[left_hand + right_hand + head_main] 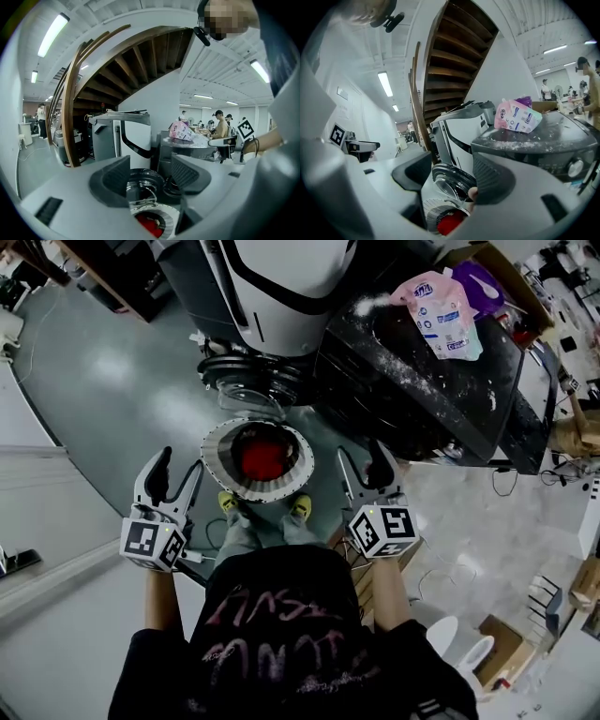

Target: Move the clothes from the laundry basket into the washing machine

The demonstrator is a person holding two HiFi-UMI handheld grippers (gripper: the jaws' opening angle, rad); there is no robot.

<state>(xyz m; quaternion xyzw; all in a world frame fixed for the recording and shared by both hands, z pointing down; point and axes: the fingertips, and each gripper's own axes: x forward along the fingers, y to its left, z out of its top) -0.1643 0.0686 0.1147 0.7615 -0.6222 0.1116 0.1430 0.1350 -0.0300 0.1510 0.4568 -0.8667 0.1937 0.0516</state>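
Observation:
A round white laundry basket (217, 457) with red clothes (262, 459) in it stands on the floor just ahead of the person's feet. Behind it is the dark washing machine (422, 381), its round glass door (246, 382) swung open toward the basket. My left gripper (181, 470) hovers at the basket's left rim, open and empty. My right gripper (364, 461) hovers at its right rim, also open and empty. The left gripper view shows my left gripper (150, 176) above the red clothes (151, 224) and the door (143, 185). Through my right gripper (452, 178) I see the red clothes (451, 221).
A pink detergent pouch (441, 310) lies on the washer's powder-dusted top. A white and grey machine (281, 287) stands left of the washer. A wooden staircase (75, 108) rises behind. Boxes and white containers (469, 643) sit at the right. People stand far off (219, 124).

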